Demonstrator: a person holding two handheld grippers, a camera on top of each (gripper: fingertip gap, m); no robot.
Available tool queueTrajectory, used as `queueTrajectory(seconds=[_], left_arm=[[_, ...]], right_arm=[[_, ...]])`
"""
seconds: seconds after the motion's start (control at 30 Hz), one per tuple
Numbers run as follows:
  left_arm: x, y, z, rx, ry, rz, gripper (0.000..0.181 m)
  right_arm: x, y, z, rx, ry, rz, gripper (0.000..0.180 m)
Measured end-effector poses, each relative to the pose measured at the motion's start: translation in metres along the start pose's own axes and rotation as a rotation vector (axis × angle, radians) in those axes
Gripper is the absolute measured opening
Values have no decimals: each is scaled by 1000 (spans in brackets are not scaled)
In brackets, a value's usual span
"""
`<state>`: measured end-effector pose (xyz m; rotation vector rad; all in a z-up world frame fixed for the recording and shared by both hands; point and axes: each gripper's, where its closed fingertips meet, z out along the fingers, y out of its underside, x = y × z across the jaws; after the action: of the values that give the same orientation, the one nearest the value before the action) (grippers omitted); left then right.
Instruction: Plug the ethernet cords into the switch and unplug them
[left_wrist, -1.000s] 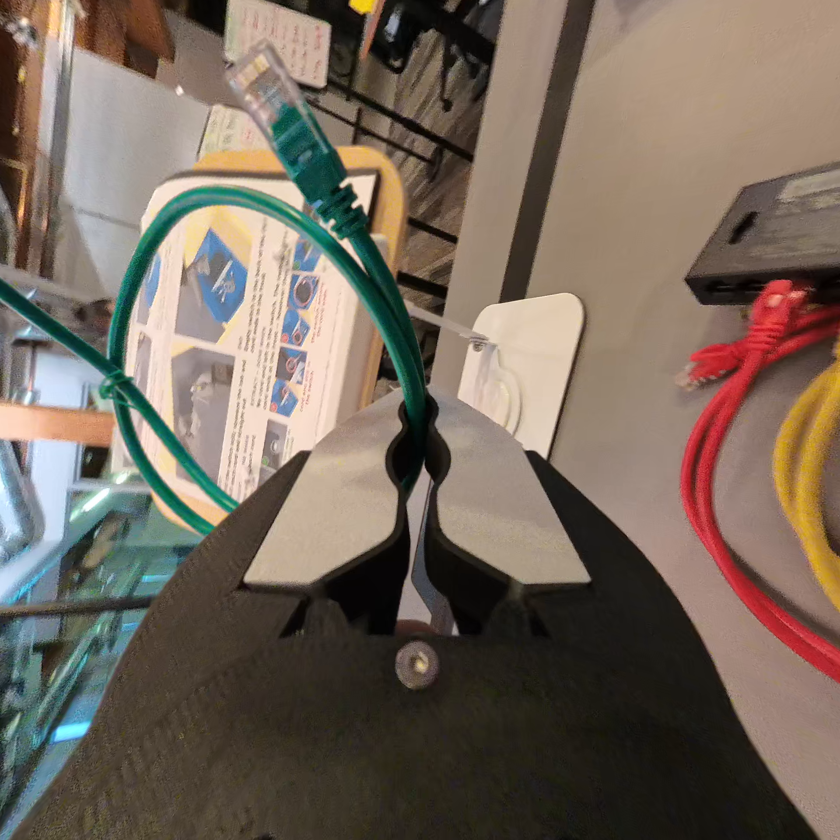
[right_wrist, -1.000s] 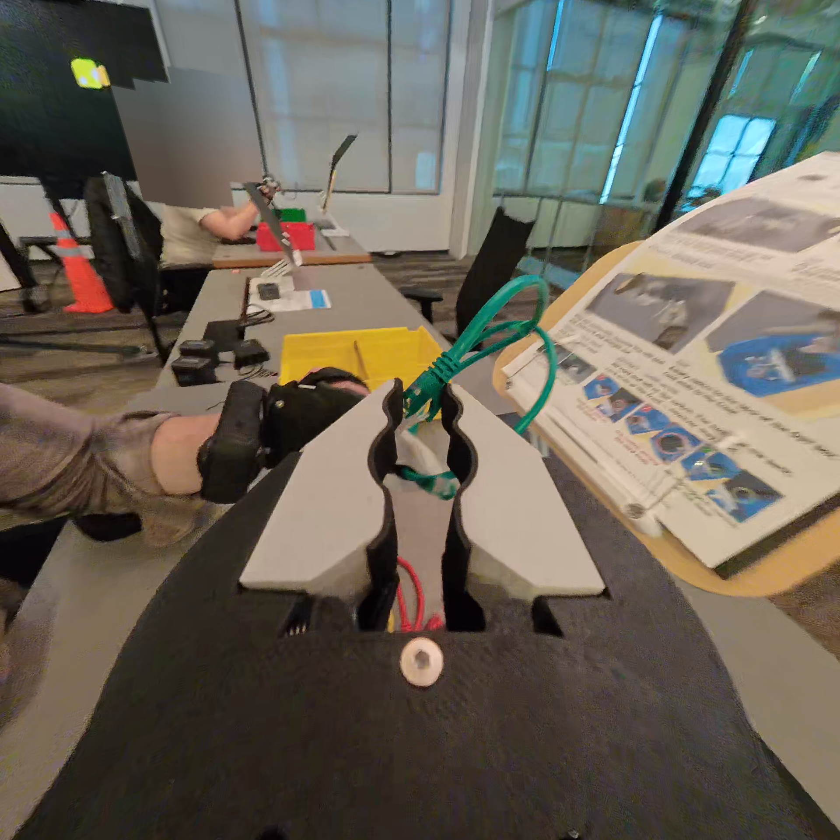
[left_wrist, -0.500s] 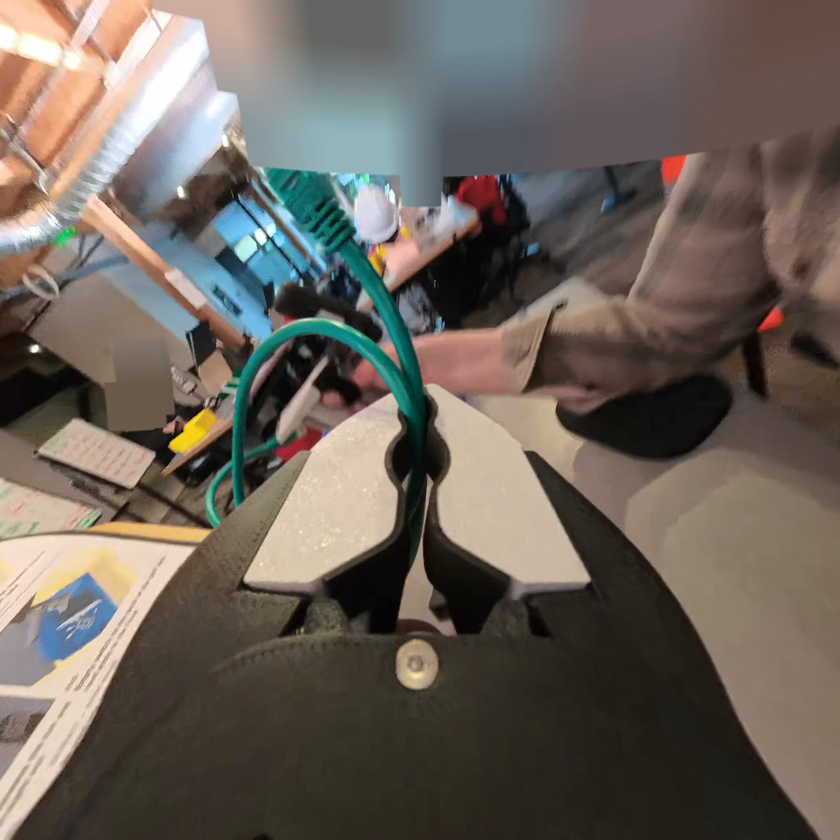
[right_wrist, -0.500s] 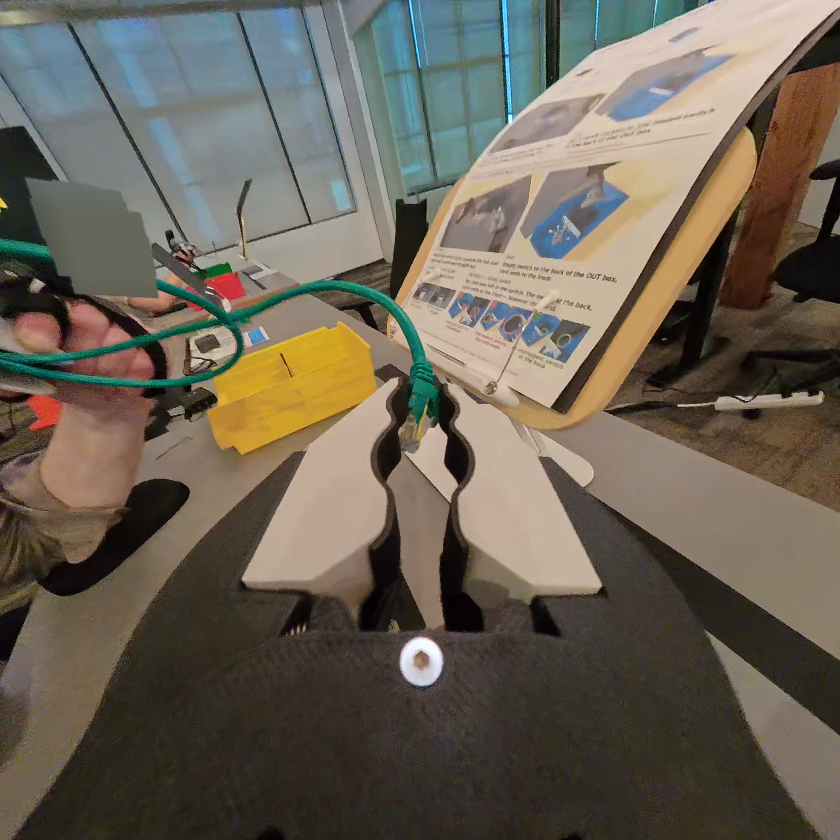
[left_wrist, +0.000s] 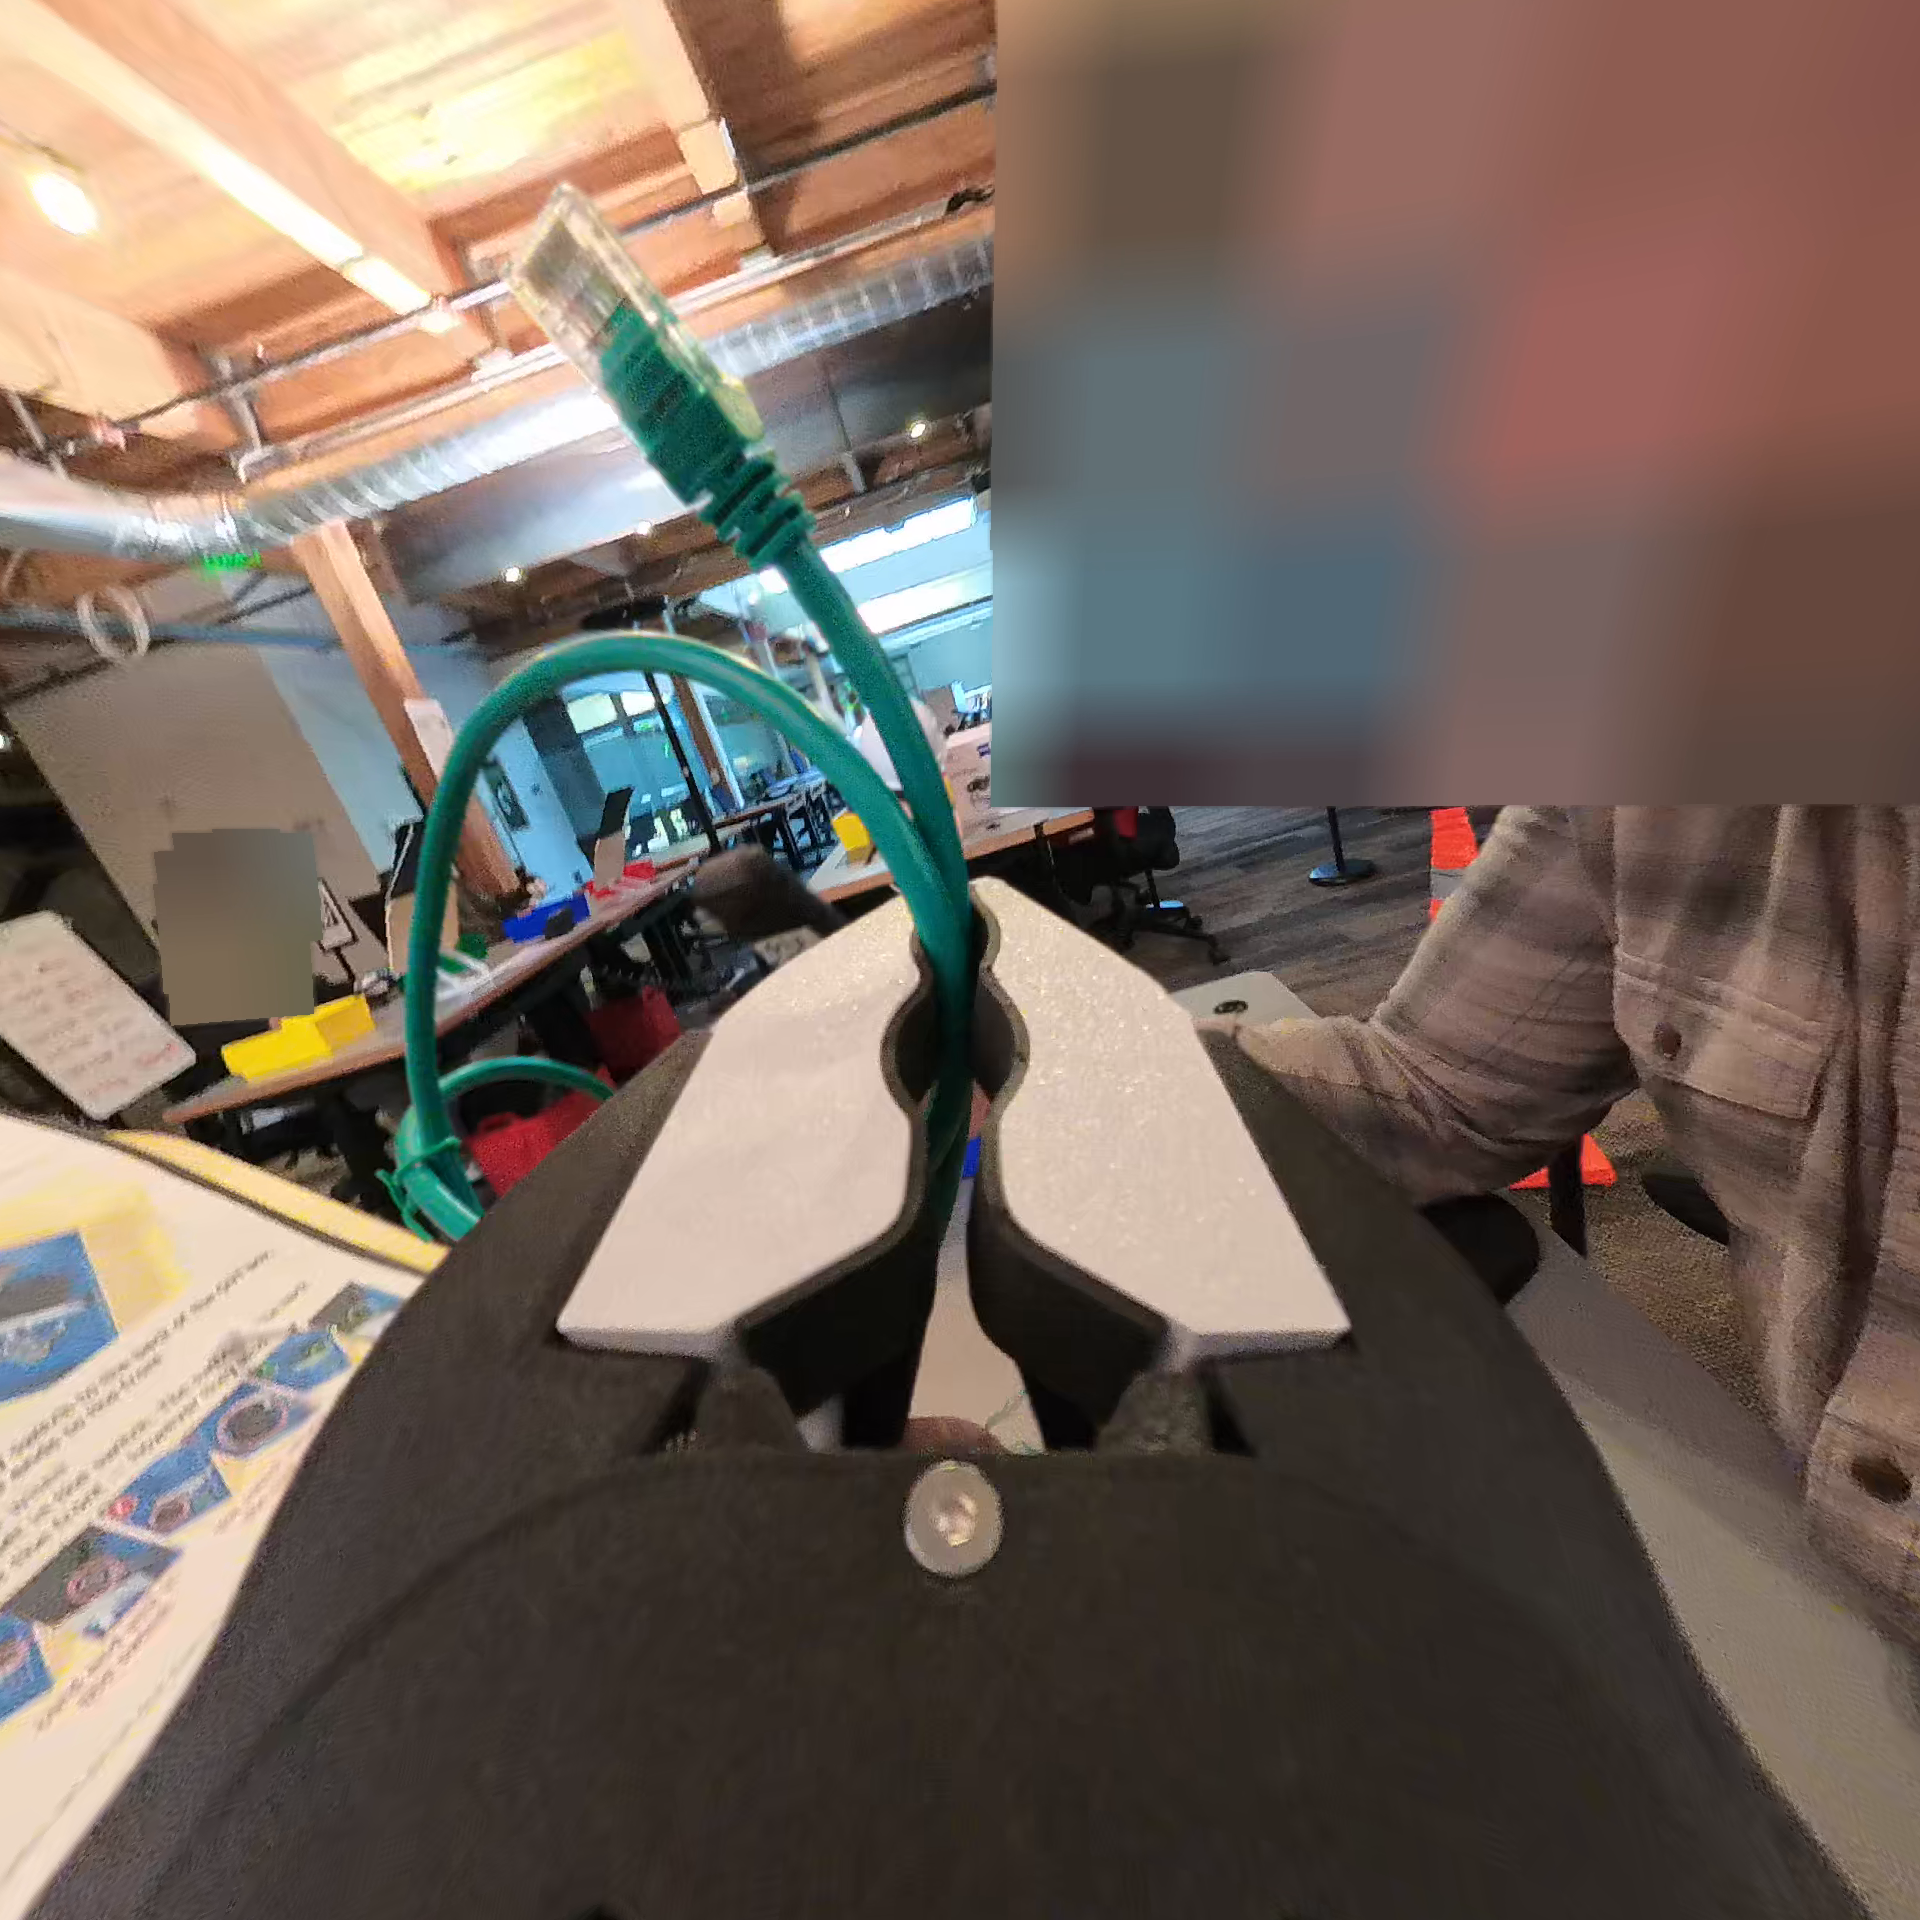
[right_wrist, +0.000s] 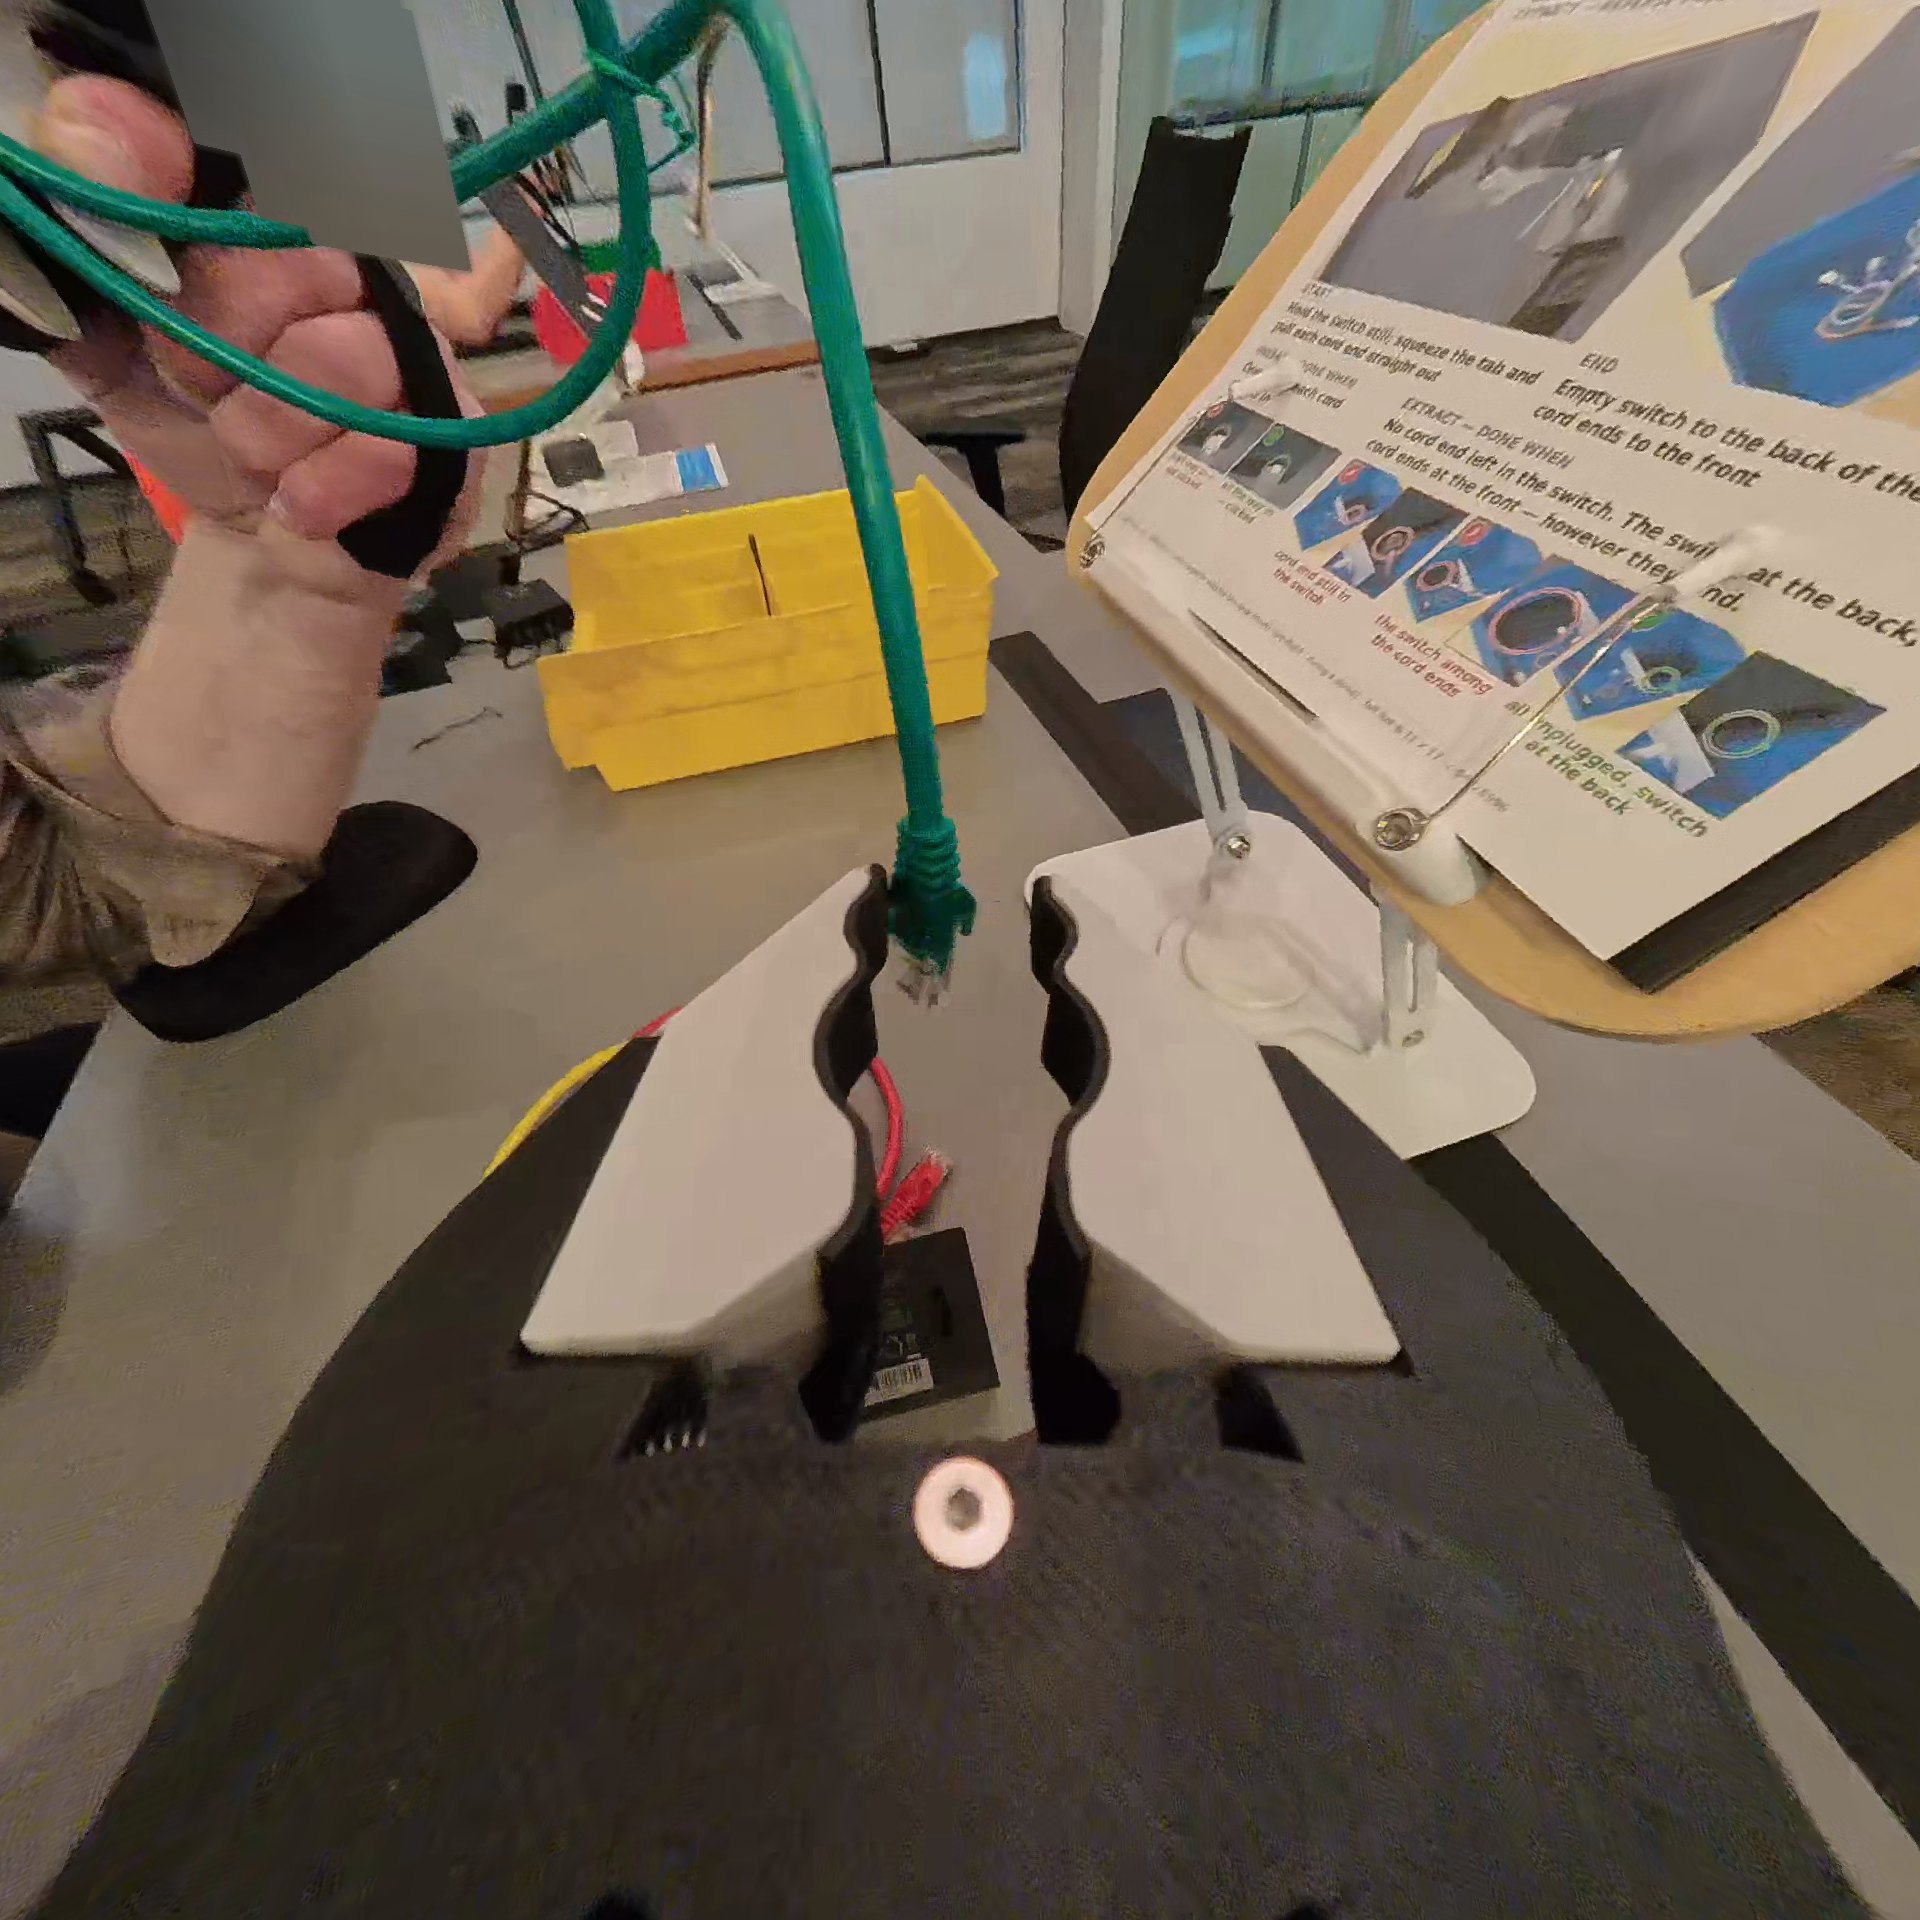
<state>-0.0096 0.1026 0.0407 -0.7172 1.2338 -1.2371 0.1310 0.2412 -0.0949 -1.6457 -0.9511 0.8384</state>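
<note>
**Green cord lifted clear, its free plug now hanging between your open right fingers**

In the left wrist view, your left gripper (left_wrist: 951, 935) is clamped tight on the green cord (left_wrist: 883, 727), the strands pinched in the notch near the fingertips. One plug (left_wrist: 582, 281) sticks up towards the ceiling beams. A second ago this view looked down at the table and the switch; now it is tilted up into the room, so the cord has been raised well off the surface. A person's sleeve (left_wrist: 1558, 1018) sits close on the right, so keep your swing away from that side.

In the right wrist view, your right gripper (right_wrist: 961, 914) stands apart and holds nothing. The other plug (right_wrist: 925, 925) dangles between the fingertips, nearer the left one; half a second ago the fingers were narrower. You look set to close on it. Below, seen through the gap, the black switch (right_wrist: 930, 1320) lies on the grey table (right_wrist: 520, 987) with a red cord (right_wrist: 888, 1122) beside it. The document stand (right_wrist: 1351, 997) crowds the right; the yellow bin (right_wrist: 758, 644) stays well ahead, leaving open table on the left.
</note>
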Motion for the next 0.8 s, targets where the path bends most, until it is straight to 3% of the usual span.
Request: queueTrajectory(seconds=[0.17, 0.27, 0.37, 0.4, 0.43, 0.6, 0.8], left_arm=[[-23, 17, 1, -57, -103, -82, 1], [-30, 25, 3, -87, -136, -115, 0], [-26, 30, 9, -116, -129, -107, 1], [-24, 31, 12, -124, -122, -104, 1], [-22, 32, 14, -127, -113, -104, 0], [-12, 30, 17, -151, -67, -101, 0], [4, -2, 12, -13, 10, -96, 1]], right_arm=[[5, -23, -15, -43, 202, -186, 64], [-1, -33, -21, -109, 305, -324, 68], [-5, -39, -19, -197, 425, -470, 59], [-5, -39, -18, -224, 451, -502, 47], [-3, -37, -17, -257, 479, -534, 15], [22, -29, -24, -333, 637, -562, 5], [34, 27, -6, -459, 451, -435, 2]])
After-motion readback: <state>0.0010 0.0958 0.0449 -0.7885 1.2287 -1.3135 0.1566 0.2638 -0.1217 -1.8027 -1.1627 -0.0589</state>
